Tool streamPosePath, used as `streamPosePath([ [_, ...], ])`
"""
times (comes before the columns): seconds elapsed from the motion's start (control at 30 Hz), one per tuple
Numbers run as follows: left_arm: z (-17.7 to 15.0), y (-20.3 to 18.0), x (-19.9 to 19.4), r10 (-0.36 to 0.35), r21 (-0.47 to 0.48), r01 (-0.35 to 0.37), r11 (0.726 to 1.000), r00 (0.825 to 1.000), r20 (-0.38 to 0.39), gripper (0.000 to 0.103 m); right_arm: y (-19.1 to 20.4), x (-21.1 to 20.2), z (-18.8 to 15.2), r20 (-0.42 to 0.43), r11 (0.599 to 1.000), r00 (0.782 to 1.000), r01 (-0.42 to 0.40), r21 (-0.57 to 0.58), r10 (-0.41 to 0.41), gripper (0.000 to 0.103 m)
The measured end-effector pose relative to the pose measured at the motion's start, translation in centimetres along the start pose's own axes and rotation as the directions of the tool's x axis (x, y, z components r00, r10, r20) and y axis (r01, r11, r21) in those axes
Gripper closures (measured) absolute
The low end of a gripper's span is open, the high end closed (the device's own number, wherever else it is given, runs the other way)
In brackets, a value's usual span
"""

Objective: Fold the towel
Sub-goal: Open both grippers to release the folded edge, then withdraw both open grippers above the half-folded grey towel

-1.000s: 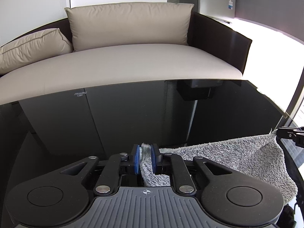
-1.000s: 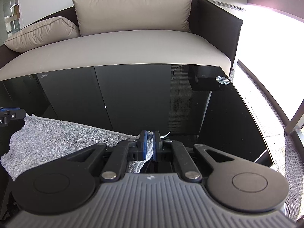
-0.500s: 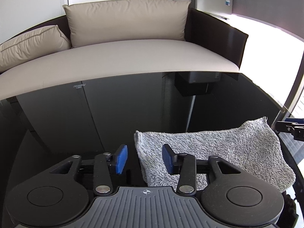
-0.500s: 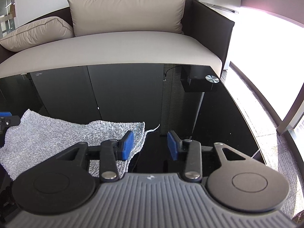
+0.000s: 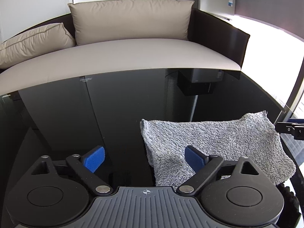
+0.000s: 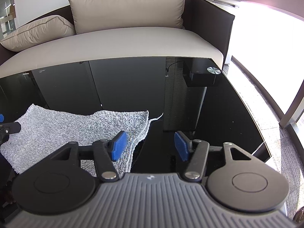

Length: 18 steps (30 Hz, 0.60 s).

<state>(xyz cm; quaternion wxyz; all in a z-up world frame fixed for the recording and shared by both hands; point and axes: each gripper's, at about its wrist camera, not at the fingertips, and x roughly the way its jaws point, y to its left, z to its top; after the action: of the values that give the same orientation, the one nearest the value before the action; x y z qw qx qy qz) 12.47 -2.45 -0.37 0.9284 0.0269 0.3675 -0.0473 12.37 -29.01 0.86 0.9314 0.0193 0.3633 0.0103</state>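
A grey fluffy towel [image 5: 214, 142] lies folded flat on the black glass table [image 5: 114, 114]. My left gripper [image 5: 145, 160] is open wide and empty, raised over the towel's left edge, its right blue pad above the cloth. In the right wrist view the towel [image 6: 66, 129] lies at the left. My right gripper [image 6: 150, 145] is open wide and empty over the towel's right edge, its left pad above the cloth. A loose thread [image 6: 157, 117] sticks out from the towel's far right corner. The right gripper's tip [image 5: 290, 128] shows at the left view's right edge.
A beige sofa [image 5: 117, 53] with two cushions stands beyond the table's far edge. A black box [image 6: 201, 76] with a round metal disc [image 6: 213, 70] shows at the far right corner of the table. The table's right edge [image 6: 252, 117] drops to a light floor.
Both grippers were shut on the towel's corners one second ago. They let go, opened wide and drew back and up. The towel now lies flat on the table.
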Motion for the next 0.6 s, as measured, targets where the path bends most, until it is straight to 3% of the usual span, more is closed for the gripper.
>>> streamPosePath([
  [0.07,-0.3,0.1,-0.3,-0.006,0.000,0.006,1.000,1.000,0.002,0.002,0.0,-0.1,-0.1,-0.001,1.000,1.000,-0.006,0.009,0.006,0.029],
  [0.23,-1.1,0.5,-1.1,-0.001,-0.002,0.001,1.000,1.000,0.001,0.001,0.0,-0.9,-0.7,0.003,1.000,1.000,-0.018,0.024,0.018,0.012],
  [0.6,-2.5,1.0,-2.8,-0.011,-0.019,0.011,1.000,1.000,-0.007,0.001,0.6,-2.5,-2.3,-0.017,0.999,0.999,-0.033,0.040,0.034,0.009],
])
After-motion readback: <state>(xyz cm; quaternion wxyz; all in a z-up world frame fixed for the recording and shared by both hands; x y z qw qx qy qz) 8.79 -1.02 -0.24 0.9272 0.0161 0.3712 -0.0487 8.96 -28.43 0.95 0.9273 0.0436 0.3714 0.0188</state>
